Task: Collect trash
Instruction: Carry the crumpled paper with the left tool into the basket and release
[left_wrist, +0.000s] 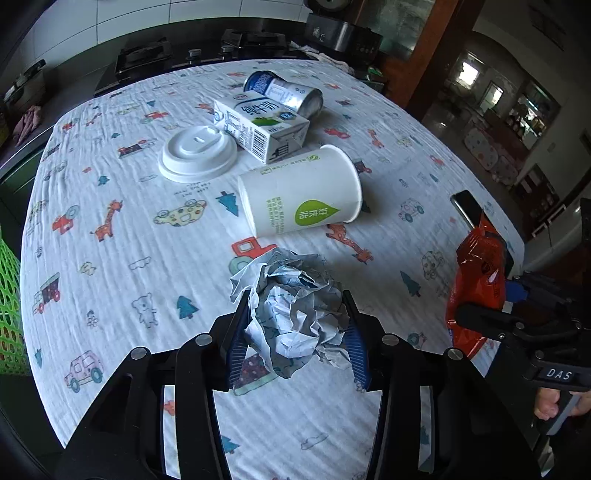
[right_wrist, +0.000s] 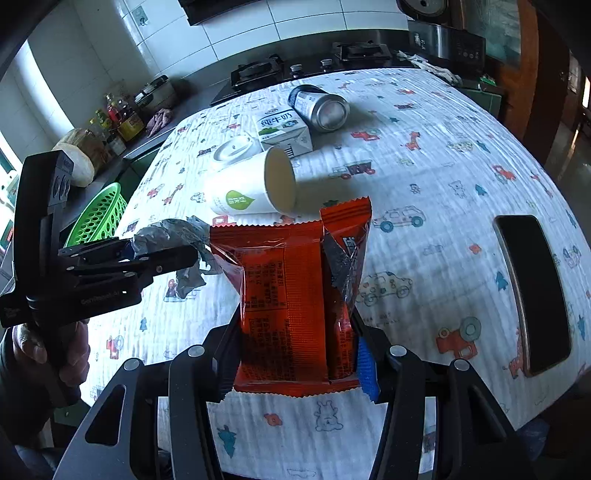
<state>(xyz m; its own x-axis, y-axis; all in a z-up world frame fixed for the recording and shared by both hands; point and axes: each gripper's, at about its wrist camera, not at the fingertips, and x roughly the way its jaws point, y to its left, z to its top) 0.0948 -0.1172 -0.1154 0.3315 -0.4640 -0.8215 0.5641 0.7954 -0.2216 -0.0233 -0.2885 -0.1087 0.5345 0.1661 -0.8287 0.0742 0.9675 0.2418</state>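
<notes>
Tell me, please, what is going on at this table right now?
A person is clearing trash with two handheld grippers. The left gripper has its blue pads against a crumpled paper ball on the tablecloth. The right gripper is shut on an orange snack wrapper. A paper cup, lid, milk carton and can lie uncollected.

Green basket (left_wrist: 9, 302) cut by left edge; phone (left_wrist: 466, 206) half hidden behind wrapper (left_wrist: 478, 280).
</notes>
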